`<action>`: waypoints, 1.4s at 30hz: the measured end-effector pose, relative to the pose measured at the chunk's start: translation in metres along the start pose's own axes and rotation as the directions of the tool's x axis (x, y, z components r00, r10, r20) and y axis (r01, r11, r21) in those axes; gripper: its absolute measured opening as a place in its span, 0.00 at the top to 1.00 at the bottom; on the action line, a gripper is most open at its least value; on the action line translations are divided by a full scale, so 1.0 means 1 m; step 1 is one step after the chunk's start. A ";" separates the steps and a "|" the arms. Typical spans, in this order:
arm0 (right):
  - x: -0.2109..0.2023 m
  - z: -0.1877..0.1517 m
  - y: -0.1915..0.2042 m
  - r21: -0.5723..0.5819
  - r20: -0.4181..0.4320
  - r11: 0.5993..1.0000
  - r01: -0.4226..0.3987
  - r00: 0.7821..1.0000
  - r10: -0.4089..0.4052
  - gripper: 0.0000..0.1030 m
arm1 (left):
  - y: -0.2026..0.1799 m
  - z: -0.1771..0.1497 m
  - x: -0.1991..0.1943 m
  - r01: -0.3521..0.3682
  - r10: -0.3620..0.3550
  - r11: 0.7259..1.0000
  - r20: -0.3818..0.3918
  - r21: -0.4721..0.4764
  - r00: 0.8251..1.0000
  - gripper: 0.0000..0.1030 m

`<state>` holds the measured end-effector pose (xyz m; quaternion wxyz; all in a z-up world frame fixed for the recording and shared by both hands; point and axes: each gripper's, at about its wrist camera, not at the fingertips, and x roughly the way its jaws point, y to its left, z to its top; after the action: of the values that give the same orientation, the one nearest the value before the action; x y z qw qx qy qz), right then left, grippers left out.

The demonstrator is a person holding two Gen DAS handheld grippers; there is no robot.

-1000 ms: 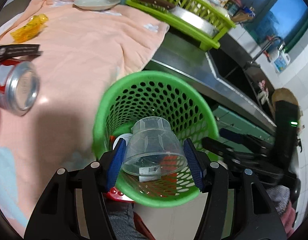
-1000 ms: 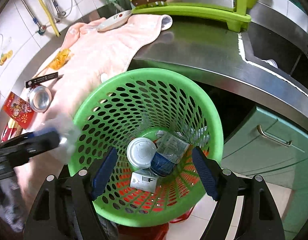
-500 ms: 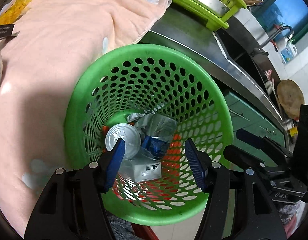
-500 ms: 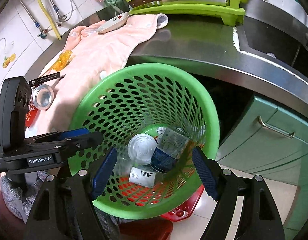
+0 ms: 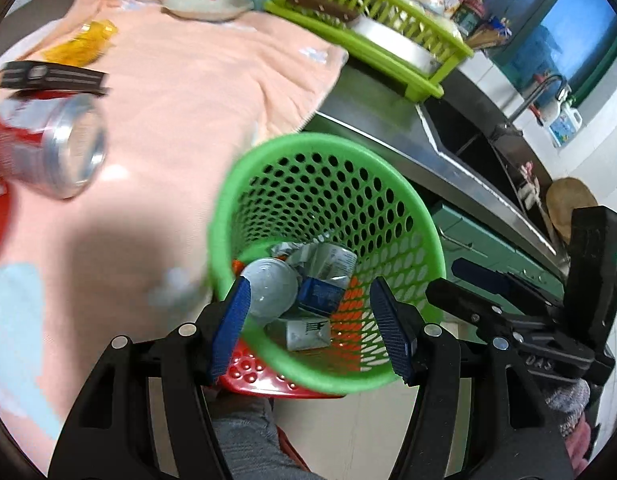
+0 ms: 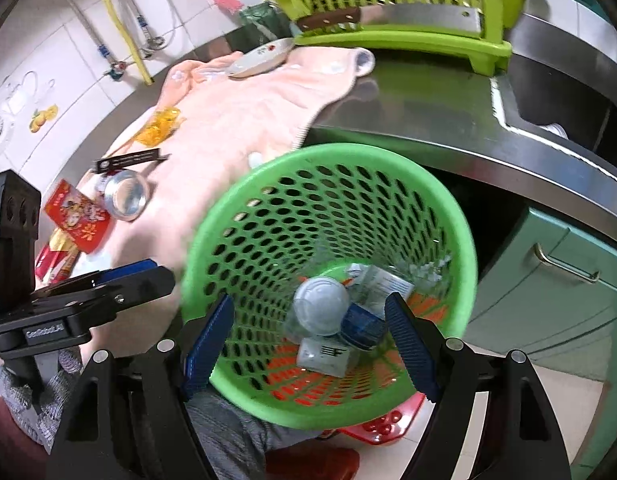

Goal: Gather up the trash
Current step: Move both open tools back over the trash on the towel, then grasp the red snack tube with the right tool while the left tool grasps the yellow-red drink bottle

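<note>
- Green perforated basket (image 5: 328,216): tilted, at the front edge of the steel surface (image 6: 420,100), mouth toward both cameras.
- Basket contents: round white lid (image 6: 320,310), blue-labelled crumpled bottle (image 6: 364,326), small white carton (image 6: 322,356), all lying together at the bottom.
- Left tongs (image 5: 310,330): spread, nothing between the blue pads, held over the basket's near rim.
- Right tongs (image 6: 310,346): spread wide and empty, likewise over the basket's near rim.
- Pink towel (image 5: 180,92): laid over the surface left of the basket.
- Trash on the towel and surface: red-and-silver can (image 5: 48,148) on its side, black strip wrapper (image 5: 52,78) just behind it, yellow wrapper (image 5: 82,42) further back, red packet (image 6: 78,220) beside the can.
- Also present: white dish (image 5: 206,4), lime dish rack (image 6: 392,12) with a cleaver (image 6: 392,18).
</note>
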<state>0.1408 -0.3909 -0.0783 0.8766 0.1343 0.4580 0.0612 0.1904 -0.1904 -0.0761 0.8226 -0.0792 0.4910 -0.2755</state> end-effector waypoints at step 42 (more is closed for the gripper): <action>0.064 0.043 0.297 -0.458 0.011 0.853 -0.250 0.958 0.287 0.27 | 0.215 -0.055 -0.241 -0.314 0.388 0.906 0.260 -0.282 0.884 0.37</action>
<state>0.2172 -0.0999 -0.0183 0.8839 -0.0083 0.3727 0.2825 0.1362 0.1251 -0.0053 0.9107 -0.1262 0.3905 -0.0458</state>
